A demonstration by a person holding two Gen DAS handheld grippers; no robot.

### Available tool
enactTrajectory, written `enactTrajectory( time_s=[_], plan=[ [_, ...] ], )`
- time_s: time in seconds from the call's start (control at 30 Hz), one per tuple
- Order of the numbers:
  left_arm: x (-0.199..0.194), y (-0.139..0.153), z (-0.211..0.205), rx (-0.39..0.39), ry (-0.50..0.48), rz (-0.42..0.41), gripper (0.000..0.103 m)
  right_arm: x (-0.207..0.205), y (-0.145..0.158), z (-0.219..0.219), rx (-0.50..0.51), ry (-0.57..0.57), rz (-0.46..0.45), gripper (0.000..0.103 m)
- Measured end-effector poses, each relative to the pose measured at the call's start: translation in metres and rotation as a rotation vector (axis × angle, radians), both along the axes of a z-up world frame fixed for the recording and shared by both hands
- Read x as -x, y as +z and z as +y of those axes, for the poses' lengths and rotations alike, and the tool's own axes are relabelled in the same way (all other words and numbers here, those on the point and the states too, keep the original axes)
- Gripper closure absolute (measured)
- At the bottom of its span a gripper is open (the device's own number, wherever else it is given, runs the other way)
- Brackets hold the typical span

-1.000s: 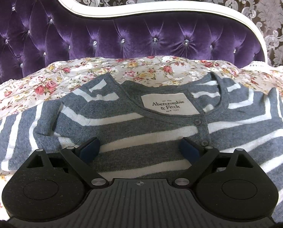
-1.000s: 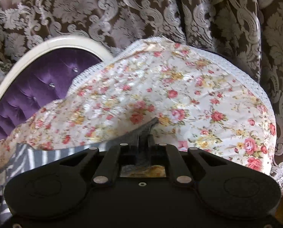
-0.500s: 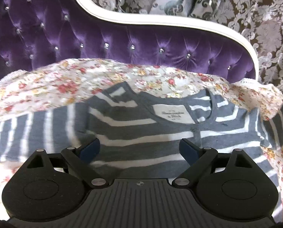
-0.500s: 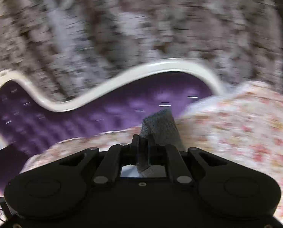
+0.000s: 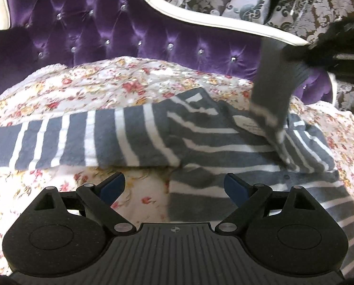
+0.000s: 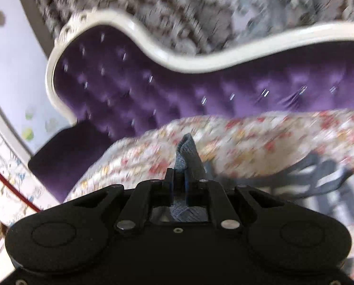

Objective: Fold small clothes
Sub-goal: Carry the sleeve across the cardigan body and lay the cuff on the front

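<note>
A grey sweater with white stripes lies face up on the floral bedspread. Its left sleeve stretches flat to the left. My left gripper hovers open over the sweater's left edge, with nothing between its blue pads. My right gripper is shut on the cuff of the right sleeve. In the left wrist view that sleeve hangs lifted from the upper right and crosses over the collar label. The right wrist view is blurred.
A purple tufted headboard with a white frame stands behind the bed. Patterned curtains hang beyond it. A pale wall shows at the left of the right wrist view.
My right gripper has swung left with the cuff, lifting the right sleeve over the sweater's collar. My left gripper has shifted left and back, off the chest to the sweater's left edge.
</note>
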State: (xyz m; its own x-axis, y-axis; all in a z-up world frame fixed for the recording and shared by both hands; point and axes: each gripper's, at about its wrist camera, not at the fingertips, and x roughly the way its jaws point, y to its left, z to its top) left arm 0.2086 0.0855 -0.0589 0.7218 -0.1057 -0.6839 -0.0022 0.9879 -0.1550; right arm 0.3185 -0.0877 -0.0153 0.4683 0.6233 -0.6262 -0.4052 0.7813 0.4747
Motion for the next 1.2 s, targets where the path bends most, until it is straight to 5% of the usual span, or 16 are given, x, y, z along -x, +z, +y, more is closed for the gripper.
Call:
enactTrajectory(
  time_s=[0.2, 0.33, 0.63, 0.8, 1.0, 1.2],
  plan=[
    [0.000, -0.004, 0.004, -0.010, -0.006, 0.011, 0.012, 0.014, -0.034, 0.005, -0.052, 0.027, 0.032, 0.076],
    [-0.002, -0.002, 0.001, -0.009, -0.020, 0.006, 0.012, 0.020, -0.038, -0.026, -0.059, -0.031, 0.003, 0.038],
    [-0.027, 0.008, -0.017, -0.015, -0.017, -0.020, 0.012, 0.034, -0.050, -0.121, 0.081, -0.237, -0.039, 0.038],
    [-0.042, 0.004, -0.041, -0.051, -0.036, -0.033, 0.012, 0.022, -0.066, -0.172, 0.069, -0.351, 0.052, 0.037],
    [-0.058, -0.021, -0.062, -0.076, -0.034, 0.003, 0.012, 0.001, -0.072, -0.205, 0.062, -0.377, 0.113, 0.036],
    [-0.055, -0.040, -0.079, -0.192, -0.038, -0.020, 0.009, -0.002, -0.084, -0.207, 0.027, -0.359, 0.164, 0.036]
  ],
)
